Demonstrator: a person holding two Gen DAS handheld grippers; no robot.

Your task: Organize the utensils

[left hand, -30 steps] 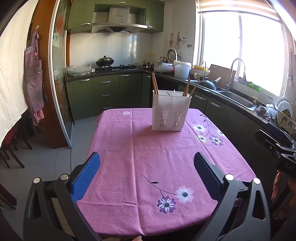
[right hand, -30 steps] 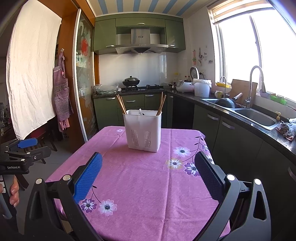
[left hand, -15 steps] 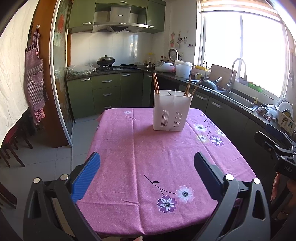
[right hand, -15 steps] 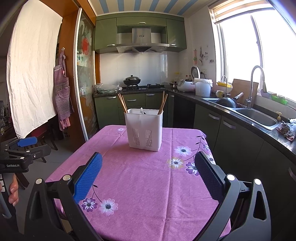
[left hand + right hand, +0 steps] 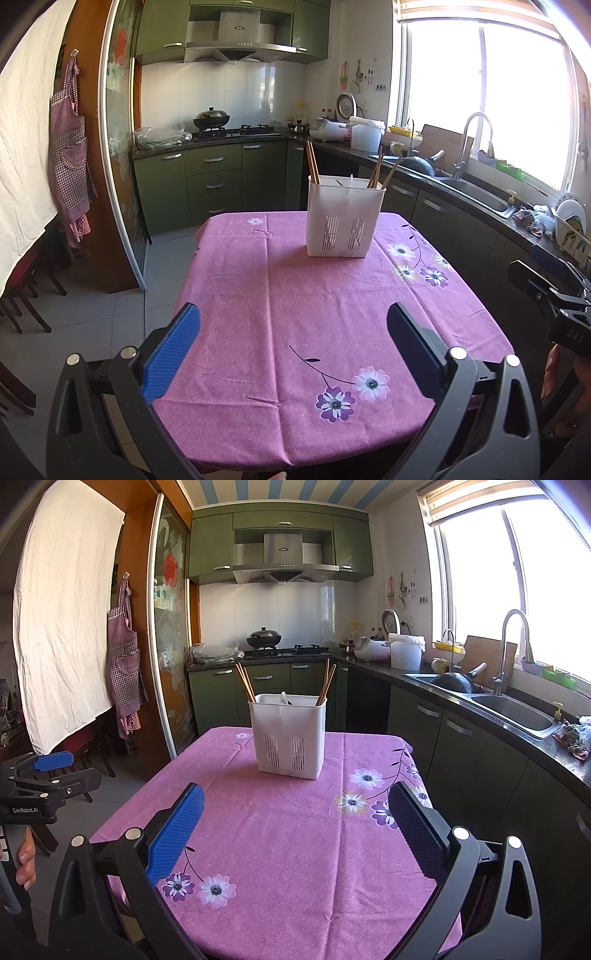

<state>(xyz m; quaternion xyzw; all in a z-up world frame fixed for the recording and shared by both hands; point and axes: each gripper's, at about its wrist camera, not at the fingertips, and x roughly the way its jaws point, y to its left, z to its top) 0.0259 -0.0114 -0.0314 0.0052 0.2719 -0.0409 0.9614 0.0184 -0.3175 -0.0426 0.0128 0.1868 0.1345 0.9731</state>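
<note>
Presently both the left tool and the right tool hover with fingers apart and empty over the pink floral surface, the white utensil holder with wooden chopsticks standing at 12 o'clock.

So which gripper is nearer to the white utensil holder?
Neither clearly. The left gripper and right gripper both hang open at the near table edge, with the utensil holder far ahead.
</note>
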